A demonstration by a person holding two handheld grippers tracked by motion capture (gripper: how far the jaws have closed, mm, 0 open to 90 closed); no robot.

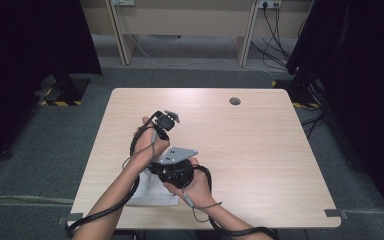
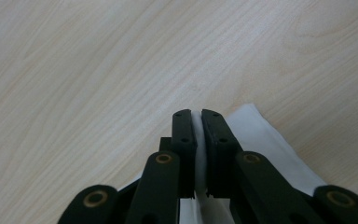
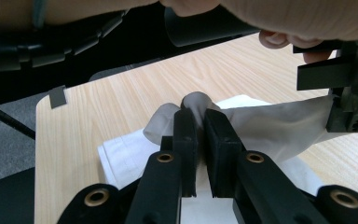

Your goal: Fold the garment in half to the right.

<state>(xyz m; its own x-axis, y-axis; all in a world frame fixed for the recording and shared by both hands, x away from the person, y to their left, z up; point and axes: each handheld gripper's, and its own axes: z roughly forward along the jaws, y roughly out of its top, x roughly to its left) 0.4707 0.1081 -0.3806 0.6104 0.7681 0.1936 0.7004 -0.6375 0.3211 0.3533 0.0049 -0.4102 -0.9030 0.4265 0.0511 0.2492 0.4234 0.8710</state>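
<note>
A white cloth (image 1: 154,193) lies crumpled near the table's front edge, left of centre. In the high view my left gripper (image 1: 164,125) is held just behind my right gripper (image 1: 175,171), both above the cloth. In the left gripper view my left gripper (image 2: 198,115) is shut on a thin fold of the cloth (image 2: 261,135), above bare tabletop. In the right gripper view my right gripper (image 3: 198,115) is shut on a bunched edge of the cloth (image 3: 261,123). From there the cloth stretches right to the other gripper (image 3: 349,100), which pinches it too.
The light wooden table (image 1: 260,150) has a round cable hole (image 1: 235,101) at its back. Grey tape tabs (image 1: 332,213) mark the front corners. Dark curtains stand left and right, and desks with cables at the back.
</note>
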